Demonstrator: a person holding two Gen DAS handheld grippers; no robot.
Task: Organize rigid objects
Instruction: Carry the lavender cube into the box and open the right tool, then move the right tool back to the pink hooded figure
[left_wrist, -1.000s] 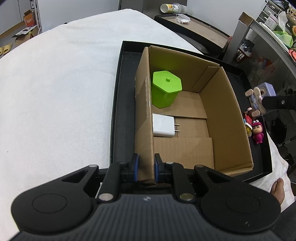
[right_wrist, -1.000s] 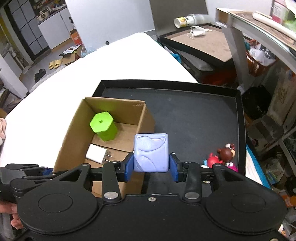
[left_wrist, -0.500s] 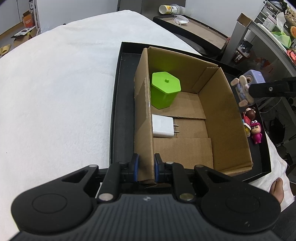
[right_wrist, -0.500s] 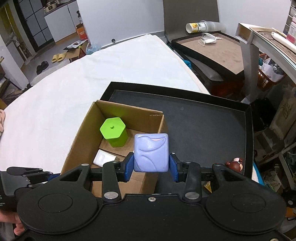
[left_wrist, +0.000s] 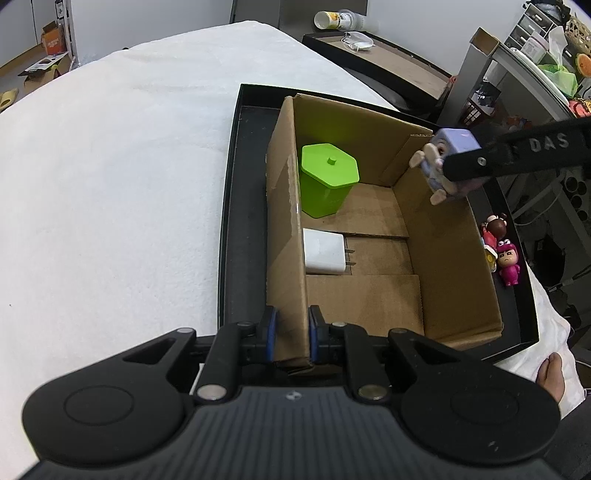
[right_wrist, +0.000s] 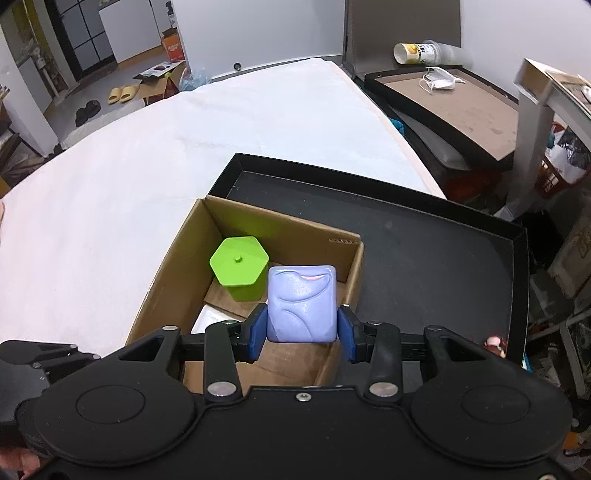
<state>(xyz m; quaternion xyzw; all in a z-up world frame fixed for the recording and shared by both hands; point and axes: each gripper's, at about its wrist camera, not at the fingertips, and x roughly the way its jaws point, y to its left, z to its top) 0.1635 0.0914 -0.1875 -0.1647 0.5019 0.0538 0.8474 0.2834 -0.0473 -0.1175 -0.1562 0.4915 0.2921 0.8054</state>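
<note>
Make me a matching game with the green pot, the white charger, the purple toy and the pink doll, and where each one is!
Things:
1. green pot
2. white charger
3. purple toy
4. pink doll

Places:
A. held in the right claw
B. lying on the floor of the cardboard box
C. on the black tray, outside the box
D. standing at the far end of the box

Pairs: 1-D, 2-B, 3-A, 4-C
</note>
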